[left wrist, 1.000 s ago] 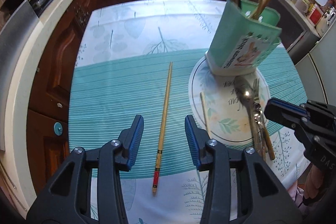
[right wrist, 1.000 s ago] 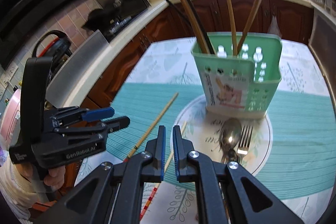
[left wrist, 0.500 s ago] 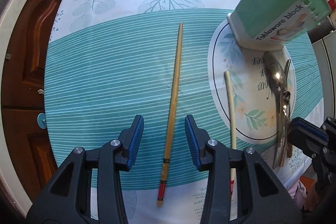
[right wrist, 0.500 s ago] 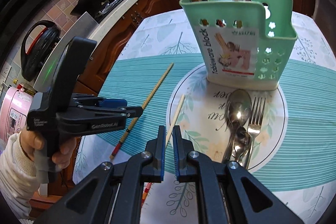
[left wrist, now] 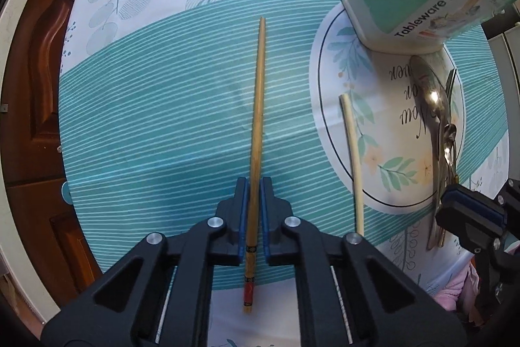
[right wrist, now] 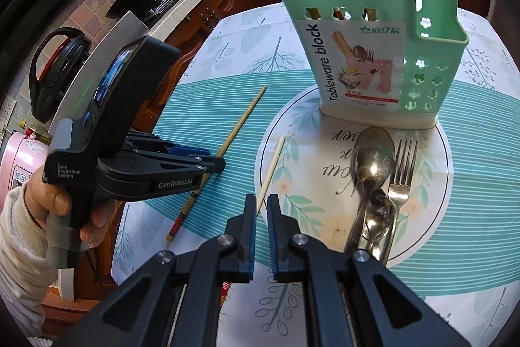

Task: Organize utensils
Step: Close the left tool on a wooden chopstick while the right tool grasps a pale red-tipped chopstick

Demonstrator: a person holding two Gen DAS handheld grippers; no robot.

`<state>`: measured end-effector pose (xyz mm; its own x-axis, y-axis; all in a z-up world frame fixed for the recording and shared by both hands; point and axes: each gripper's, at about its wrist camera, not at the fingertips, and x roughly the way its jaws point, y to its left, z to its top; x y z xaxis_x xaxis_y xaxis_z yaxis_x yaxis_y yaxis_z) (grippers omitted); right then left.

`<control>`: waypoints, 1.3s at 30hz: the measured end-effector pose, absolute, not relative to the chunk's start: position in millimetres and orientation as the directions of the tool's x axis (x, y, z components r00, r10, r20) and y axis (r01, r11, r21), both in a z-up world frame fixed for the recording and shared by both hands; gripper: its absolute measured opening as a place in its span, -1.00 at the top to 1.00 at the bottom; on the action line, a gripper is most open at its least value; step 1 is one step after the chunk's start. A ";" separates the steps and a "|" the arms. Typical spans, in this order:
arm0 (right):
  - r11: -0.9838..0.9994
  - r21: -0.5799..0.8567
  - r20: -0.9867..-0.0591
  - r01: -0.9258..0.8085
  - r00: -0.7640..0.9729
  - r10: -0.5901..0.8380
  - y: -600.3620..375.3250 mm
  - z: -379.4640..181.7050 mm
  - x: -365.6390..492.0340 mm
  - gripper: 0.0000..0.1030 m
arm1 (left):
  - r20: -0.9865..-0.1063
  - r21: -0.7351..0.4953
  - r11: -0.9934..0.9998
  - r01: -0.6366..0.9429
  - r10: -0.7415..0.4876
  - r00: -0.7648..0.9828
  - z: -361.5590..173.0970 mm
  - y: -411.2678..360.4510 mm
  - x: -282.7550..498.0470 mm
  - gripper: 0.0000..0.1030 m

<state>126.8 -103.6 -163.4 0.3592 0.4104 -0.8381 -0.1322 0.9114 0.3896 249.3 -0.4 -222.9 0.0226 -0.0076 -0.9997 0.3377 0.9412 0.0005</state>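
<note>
My left gripper [left wrist: 254, 184] pinches the long tan wooden chopstick [left wrist: 256, 106] lying on the teal striped tablecloth [left wrist: 156, 119], thin tip pointing away from me, red-banded butt toward me. My right gripper [right wrist: 261, 204] hovers nearly pressed together, holding nothing, over the pale chopstick [right wrist: 271, 166].

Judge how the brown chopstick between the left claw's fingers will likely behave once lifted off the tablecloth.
The brown chopstick looks thin, straight and wooden, so probably stiff and light. The left claw grips near its red-banded end, so the long free end may droop or pivot. On the flat tablecloth it could roll if released.
</note>
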 end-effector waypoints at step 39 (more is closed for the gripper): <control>0.998 0.038 -0.997 -0.056 0.064 0.041 -7.0 -212.3 164.4 0.84 | -0.938 -0.288 0.955 0.069 -0.296 0.180 -169.3 80.9 112.6 0.92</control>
<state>164.4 -7.0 -212.3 0.0635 0.0415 -0.9971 -0.0564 0.9977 0.0379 112.6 80.9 -169.3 0.1796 -0.2961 -0.9381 0.0692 0.9551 -0.2882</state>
